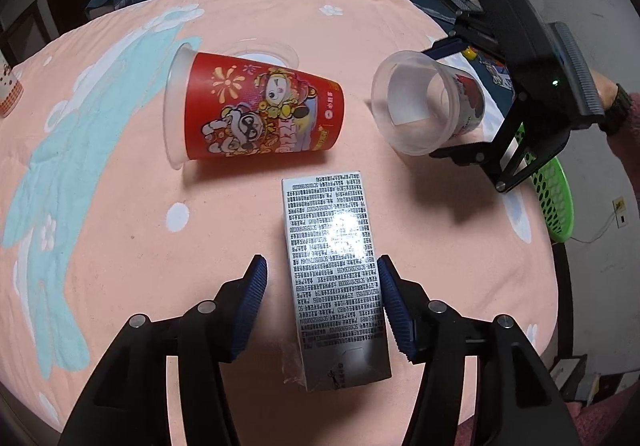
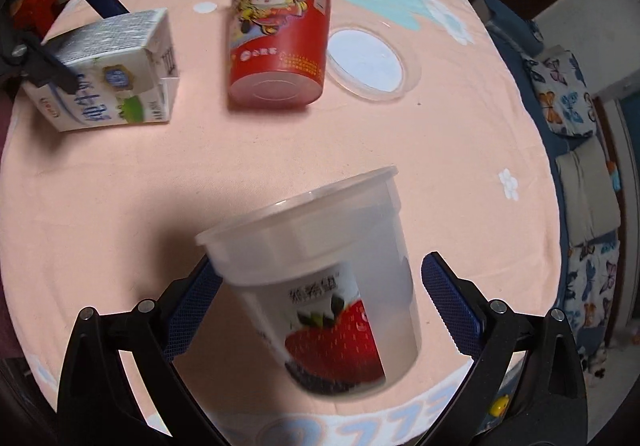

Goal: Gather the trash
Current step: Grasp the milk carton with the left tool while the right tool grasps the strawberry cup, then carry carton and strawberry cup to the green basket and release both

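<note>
Straddling boxy silver carton, left tool released | right tool released around translucent strawberry cup

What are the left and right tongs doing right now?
Left tongs: open around the milk carton, left pad clear of it.
Right tongs: open wide around the strawberry cup, not gripping.

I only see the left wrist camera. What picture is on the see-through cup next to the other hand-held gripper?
Observer: The right wrist view shows a big red strawberry printed on the clear cup.
Operator: And the silver carton, what is on its other side?
Observer: That face of the carton is white, with blue writing and a green patch.
</note>
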`<state>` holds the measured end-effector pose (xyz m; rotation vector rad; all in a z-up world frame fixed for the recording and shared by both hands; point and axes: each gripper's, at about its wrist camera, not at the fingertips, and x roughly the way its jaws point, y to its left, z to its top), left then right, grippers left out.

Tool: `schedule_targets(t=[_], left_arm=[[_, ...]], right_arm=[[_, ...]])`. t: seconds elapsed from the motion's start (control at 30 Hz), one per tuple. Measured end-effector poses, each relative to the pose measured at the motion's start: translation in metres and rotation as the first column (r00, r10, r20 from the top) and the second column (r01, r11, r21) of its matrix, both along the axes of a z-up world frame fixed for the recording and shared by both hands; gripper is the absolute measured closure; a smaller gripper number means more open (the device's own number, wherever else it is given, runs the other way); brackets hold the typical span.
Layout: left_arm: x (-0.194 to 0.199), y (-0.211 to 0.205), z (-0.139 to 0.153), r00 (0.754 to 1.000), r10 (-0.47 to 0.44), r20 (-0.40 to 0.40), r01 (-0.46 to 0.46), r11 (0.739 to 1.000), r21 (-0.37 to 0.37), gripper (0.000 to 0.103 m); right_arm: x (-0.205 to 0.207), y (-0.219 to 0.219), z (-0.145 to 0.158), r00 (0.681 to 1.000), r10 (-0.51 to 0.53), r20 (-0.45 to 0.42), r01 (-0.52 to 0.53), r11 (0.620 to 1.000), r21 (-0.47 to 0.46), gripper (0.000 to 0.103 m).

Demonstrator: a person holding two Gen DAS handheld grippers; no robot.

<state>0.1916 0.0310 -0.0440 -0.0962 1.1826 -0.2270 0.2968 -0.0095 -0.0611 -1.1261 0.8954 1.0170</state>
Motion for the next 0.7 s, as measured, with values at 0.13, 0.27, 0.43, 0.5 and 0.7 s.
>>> schedule_targets(t=[0.13, 0.27, 0.43, 0.5, 0.7], left_arm=[[-0.005, 0.003, -0.003, 1.000, 0.029, 0.012, -0.029, 1.000, 0.002, 0.045], [-0.005, 0.002, -0.006, 1.000, 0.029, 0.011, -0.029, 1.000, -0.006, 0.042], [0.002, 0.003, -0.001, 0.999, 0.038, 0.027, -0.038, 0.999, 0.004, 0.039], [0.006, 0.002, -0.001, 0.999, 0.036, 0.028, -0.036, 0.999, -0.003, 0.038], [0.016, -0.007, -0.009, 1.000, 0.014, 0.021, -0.014, 1.000, 0.011, 0.040]], right_arm=[[0.001, 0.001, -0.005, 1.000, -0.009, 0.009, 0.009, 1.000, 0.012, 0.005], [0.006, 0.002, -0.008, 0.999, -0.036, 0.009, 0.036, 0.999, 0.014, 0.007], [0.019, 0.003, -0.006, 0.995, -0.095, -0.030, 0.097, 0.994, 0.051, 0.008], [0.020, 0.003, -0.005, 0.990, -0.132, -0.040, 0.135, 0.989, 0.066, 0.008], [0.021, -0.008, 0.003, 0.964, -0.255, -0.072, 0.262, 0.957, 0.123, 0.009]])
